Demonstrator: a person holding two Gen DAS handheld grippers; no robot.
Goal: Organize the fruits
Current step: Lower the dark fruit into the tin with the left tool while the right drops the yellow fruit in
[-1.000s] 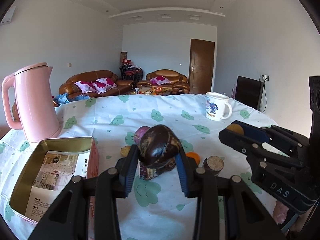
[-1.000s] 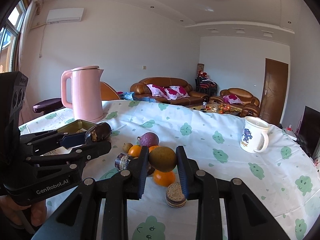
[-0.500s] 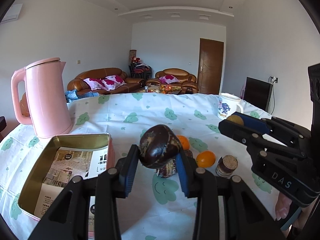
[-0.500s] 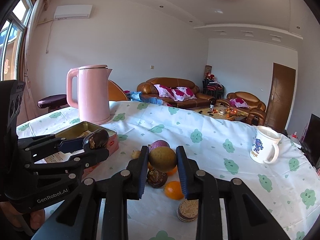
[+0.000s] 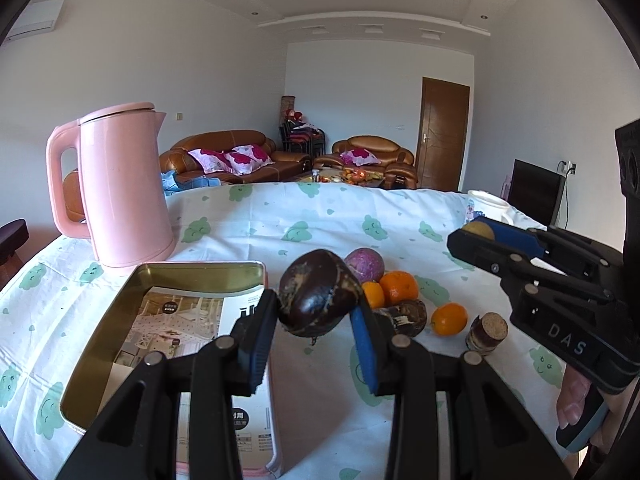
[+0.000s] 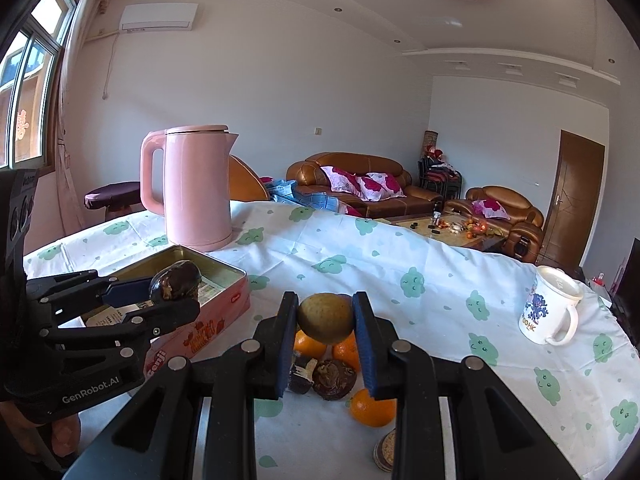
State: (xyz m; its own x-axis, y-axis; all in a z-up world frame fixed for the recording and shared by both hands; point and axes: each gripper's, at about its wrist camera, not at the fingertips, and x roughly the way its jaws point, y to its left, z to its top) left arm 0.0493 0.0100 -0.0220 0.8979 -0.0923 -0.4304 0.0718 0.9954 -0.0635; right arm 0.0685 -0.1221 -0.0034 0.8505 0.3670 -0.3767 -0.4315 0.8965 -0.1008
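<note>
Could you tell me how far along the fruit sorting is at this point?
Nothing is in the tin yet; only paper lies inside. In hand: the left gripper holds a dark fruit, the right gripper a yellow-green fruit. Oranges and other fruit remain on the table.

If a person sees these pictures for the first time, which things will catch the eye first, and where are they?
First, the two fruits held in the air: a dark brown fruit in the left hand-held gripper, above the right edge of the open tin box, and a yellow-brown fruit in the right hand-held gripper, above the fruit pile. Next, the tall pink kettle behind the tin, on the cloud-patterned tablecloth.
</note>
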